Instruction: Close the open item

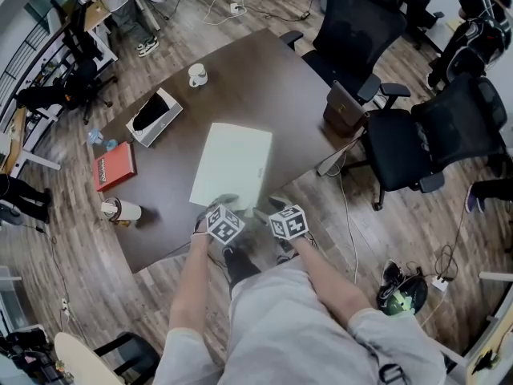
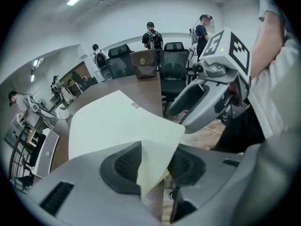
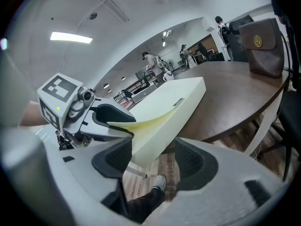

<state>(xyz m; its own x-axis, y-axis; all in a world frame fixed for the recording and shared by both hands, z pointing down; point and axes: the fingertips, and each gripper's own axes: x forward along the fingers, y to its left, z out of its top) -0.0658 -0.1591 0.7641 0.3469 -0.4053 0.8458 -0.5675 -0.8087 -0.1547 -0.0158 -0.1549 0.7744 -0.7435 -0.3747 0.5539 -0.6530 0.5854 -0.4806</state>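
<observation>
Plainly, the pale flat box [image 1: 234,165] lay on the dark table [image 1: 264,79] close to its near edge, directly before the person. One near corner of its lid [image 3: 141,121] was curled up off the body, and what was inside stayed hidden. Farther left on the table a white tray [image 1: 164,111] held a black object [image 1: 148,117]. A white mug [image 1: 197,74] stood beyond it, too small to show its inside.

The head view showed only the two grippers side by side at the box's near edge. The left gripper view told more: the left gripper [image 2: 155,166] had its fingers parted, with the raised lid corner lying loose in the gap against one pad. The right gripper view showed the right gripper [image 3: 153,159] with its fingers spread wide and the box's near corner standing between them, unsqueezed. It alone showed the yellowish underside of the lid curving across to the left gripper.

A red book [image 1: 115,165] and a cup on its side [image 1: 120,210] lay near the table's left edge. A brown bag [image 1: 345,107] sat at the far right edge, where black office chairs [image 1: 401,143] crowded in. In the left gripper view the right gripper filled the right side and hid part of the room, while people [image 2: 151,34] stood far back.
</observation>
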